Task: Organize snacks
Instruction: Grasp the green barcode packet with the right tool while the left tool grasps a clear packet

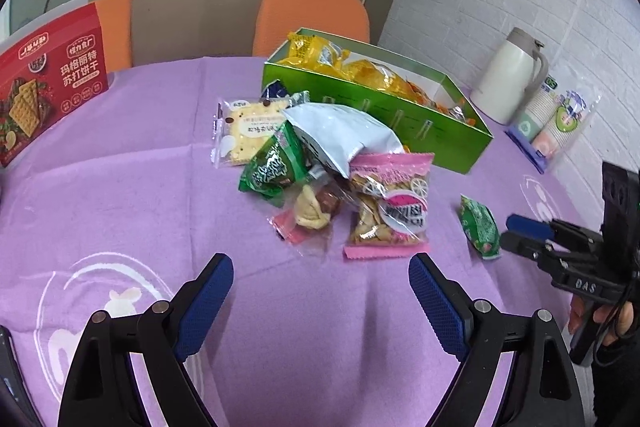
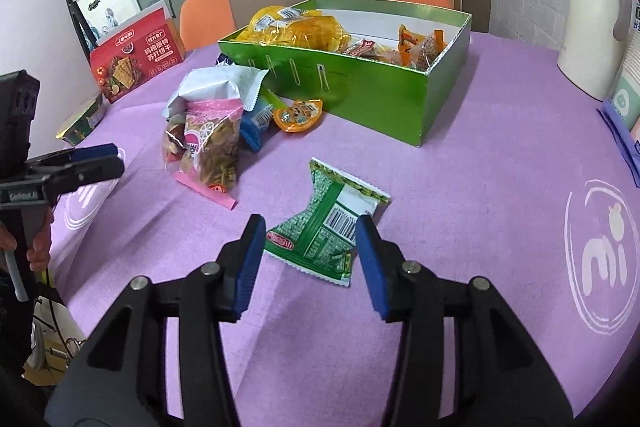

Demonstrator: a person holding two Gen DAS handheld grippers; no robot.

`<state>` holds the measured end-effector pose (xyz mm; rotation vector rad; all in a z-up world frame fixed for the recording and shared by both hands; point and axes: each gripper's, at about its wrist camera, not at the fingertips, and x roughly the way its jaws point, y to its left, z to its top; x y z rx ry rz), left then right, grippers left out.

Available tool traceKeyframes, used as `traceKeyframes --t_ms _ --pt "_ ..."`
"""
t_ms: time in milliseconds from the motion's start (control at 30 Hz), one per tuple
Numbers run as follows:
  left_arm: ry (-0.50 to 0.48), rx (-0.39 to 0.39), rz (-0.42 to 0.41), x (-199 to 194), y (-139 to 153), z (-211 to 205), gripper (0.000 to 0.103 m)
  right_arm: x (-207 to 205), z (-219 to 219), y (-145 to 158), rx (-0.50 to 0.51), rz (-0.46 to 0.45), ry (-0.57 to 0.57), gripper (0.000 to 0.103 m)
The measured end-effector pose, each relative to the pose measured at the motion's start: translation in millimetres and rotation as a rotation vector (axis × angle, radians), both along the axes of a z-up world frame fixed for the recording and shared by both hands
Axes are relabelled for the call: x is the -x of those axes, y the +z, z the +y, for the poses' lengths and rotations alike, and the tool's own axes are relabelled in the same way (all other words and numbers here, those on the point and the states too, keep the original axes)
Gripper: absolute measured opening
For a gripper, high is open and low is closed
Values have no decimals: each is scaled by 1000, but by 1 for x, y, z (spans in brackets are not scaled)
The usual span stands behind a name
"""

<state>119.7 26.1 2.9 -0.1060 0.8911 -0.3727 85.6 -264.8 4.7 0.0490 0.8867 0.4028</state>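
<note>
Green barcoded packet lies between spread right fingers; left fingers released.

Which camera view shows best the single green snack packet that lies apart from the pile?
The right wrist view: the green packet lies close and large between the open right gripper fingers, barcode visible. In the left wrist view, the packet is small near the right edge, beside the fingertips.

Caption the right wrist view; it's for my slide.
Open right hand-held gripper straddles green snack packet near green box.
</note>
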Motion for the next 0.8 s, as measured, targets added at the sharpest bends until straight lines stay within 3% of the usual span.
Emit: traceKeyframes --t_ms 233,267,300,367,500,567,733,767,800 --pt "-3 4 9 -44 -10 -13 80 1 -5 1 3 4 -26 48" --pt "-5 5 18 -49 -13 -15 75 1 -5 2 4 5 -26 48" --pt "-9 11 30 -54 -16 -16 64 2 -5 2 7 5 -26 48" --pt "-10 33 51 -60 -21 -17 60 2 -5 2 11 6 -26 48" --pt "-19 48 30 -53 -18 -14 35 1 -3 1 13 15 -28 49" --pt "-22 51 30 -42 -14 -10 31 -1 -3 -2 13 23 -32 50" --pt "-36 18 20 -10 -10 -3 31 -4 -2 -8 -3 44 -42 58" --pt "-38 11 14 -8 -7 -4 38 -5 -1 -9 -3 49 -45 58" --pt "-42 3 -1 -7 -4 -6 53 -7 1 -11 -4 56 -50 58"
